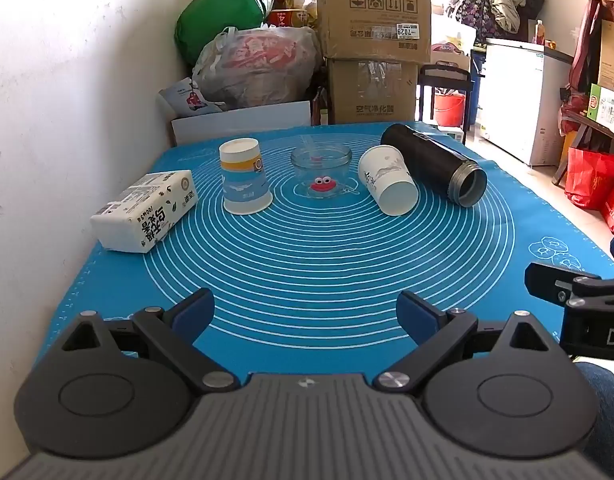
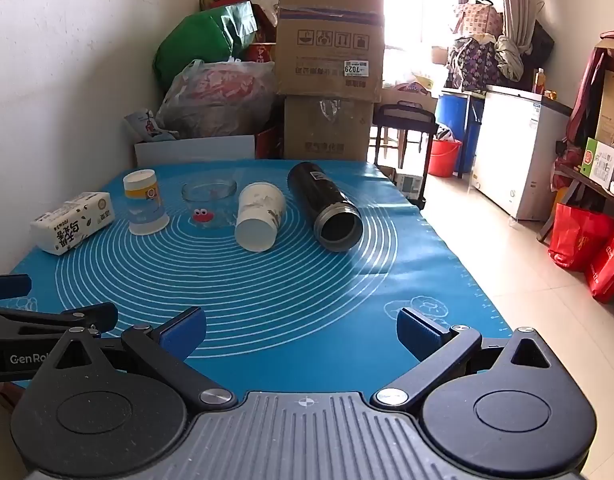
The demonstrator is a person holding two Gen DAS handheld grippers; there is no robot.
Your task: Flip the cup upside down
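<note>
A: Status on the grippers?

B: Left gripper (image 1: 305,312) has its blue-padded fingers (image 1: 193,314) spread wide, nothing between them, hovering over the near edge of the surface. Right gripper (image 2: 301,330) same: fingers (image 2: 185,332) apart, holding nothing, just beside the left one.

A: Cup?

B: White paper cup with grey ink print (image 1: 387,182) lies on its side on the blue silicone mat with white concentric rings (image 1: 307,264), mouth toward the cameras, far half of the mat, well apart from both grippers. From the right wrist view it's at (image 2: 260,216).

A: Neighbours?

B: Black cylindrical thermos flask (image 1: 435,162) lies on its side just right of it, open end toward us; can't tell whether they touch. Clear glass jar with red googly-eyed figure (image 1: 321,172) is to its left, upright. Further left, a white paper cup with yellow and blue bands (image 1: 245,178) stands mouth-down. White tissue pack with black print (image 1: 147,210) is at the left edge by the wall.

A: Background?

B: Stacked brown cardboard boxes (image 1: 373,40) behind the surface.
</note>
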